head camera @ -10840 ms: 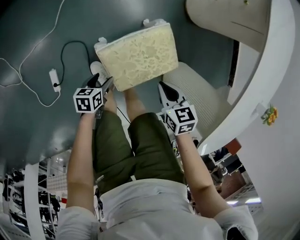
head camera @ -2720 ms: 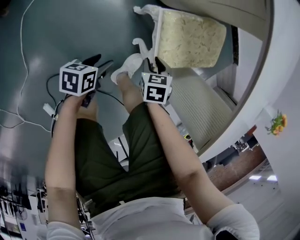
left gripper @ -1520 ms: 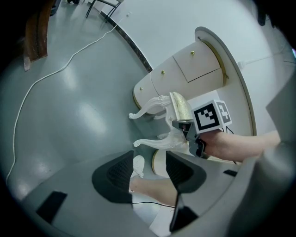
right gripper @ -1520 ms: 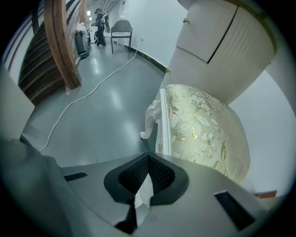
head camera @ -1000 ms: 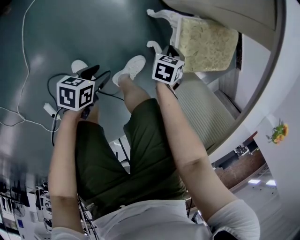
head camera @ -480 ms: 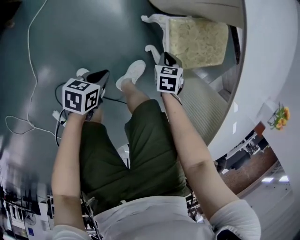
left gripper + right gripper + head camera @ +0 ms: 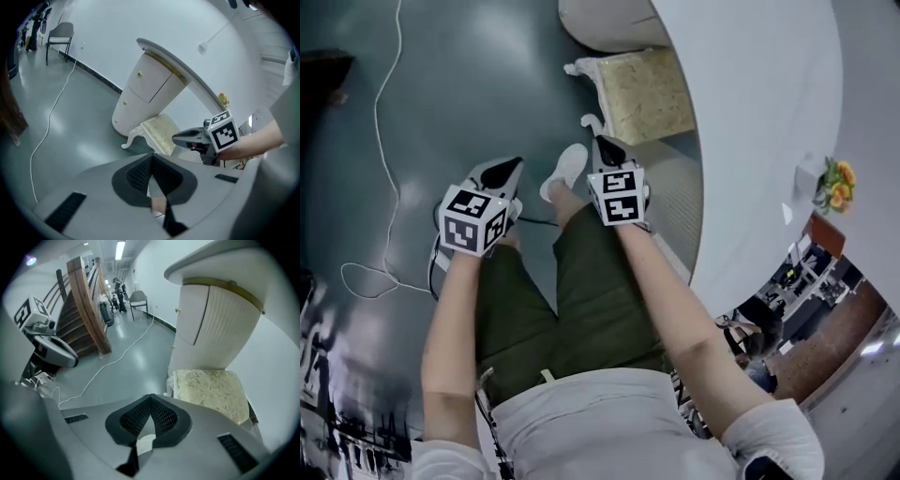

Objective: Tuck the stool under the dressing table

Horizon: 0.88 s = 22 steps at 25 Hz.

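The stool [image 7: 639,92], a cream patterned cushion on white carved legs, stands partly under the curved white top of the dressing table [image 7: 759,141], beside its drawer pedestal [image 7: 145,89]. Both grippers hang well short of it, over the person's legs. My left gripper [image 7: 508,171] is shut with nothing in it, its jaws meeting in the left gripper view [image 7: 151,158]. Nearer the stool, my right gripper [image 7: 606,150] is also shut and empty [image 7: 150,401]. The cushion [image 7: 211,387] lies just ahead of the right jaws, untouched.
A white cable [image 7: 389,141] trails over the grey floor at the left. A small bunch of flowers [image 7: 832,183] sits on the table top. A chair [image 7: 61,35] stands by the far wall, and a wooden staircase [image 7: 89,305] rises further back. The person's white shoe [image 7: 567,169] rests near the stool.
Both grippers have lifted up and away from the stool. The left gripper's jaws have closed. The table top now covers more of the stool in the head view.
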Motion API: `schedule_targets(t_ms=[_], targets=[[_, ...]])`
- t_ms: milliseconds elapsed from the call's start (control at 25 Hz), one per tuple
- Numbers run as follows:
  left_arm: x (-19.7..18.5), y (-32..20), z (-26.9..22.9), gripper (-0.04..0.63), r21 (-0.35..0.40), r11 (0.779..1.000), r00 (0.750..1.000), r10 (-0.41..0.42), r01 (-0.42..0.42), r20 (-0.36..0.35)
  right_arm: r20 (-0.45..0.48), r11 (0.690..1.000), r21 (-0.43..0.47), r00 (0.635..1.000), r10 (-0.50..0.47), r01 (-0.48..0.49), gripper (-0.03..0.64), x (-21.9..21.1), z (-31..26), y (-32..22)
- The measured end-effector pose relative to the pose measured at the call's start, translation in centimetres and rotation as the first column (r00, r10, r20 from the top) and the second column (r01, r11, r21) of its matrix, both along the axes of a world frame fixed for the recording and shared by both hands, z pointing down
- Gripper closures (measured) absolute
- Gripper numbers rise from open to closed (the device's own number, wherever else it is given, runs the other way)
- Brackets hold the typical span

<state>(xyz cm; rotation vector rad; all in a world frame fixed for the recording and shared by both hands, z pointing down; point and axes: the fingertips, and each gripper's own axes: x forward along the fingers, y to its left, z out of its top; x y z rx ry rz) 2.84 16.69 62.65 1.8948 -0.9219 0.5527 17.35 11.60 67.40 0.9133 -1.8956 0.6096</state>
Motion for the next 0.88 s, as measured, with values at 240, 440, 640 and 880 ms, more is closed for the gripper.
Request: schedule_targets(t_ms=[240, 440, 640, 880], targets=[[0.6, -1.1, -7.1, 0.594, 0.060, 0.998, 0.999, 0.025, -0.027, 0.027, 0.086, 0.997, 0.056, 0.995, -0.050, 0.046, 0.607, -2.0, -8.6, 0.1], [0.8, -2.7, -12.8, 0.594, 0.133, 0.990, 0.996, 0.047, -0.057, 0.078, 0.143, 0.991, 0.117, 0.987, -0.076, 0.060, 0.607, -2.6, -15.6, -0.4], [1.9, -4.5, -19.6, 0.594, 0.210, 0.976, 0.995, 0.046, -0.064, 0.086, 0.223, 0.985, 0.165, 0.971, -0.084, 0.048, 0.607, -2.2, -23.2, -0.4], [3.3, -6.2, -29.0, 0.594, 0.345, 0.938, 0.997, 0.016, -0.041, 0.075, 0.302, 0.962, 0.270, 0.944, -0.128, 0.044, 0.607, -2.2, -32.8, -1.0]])
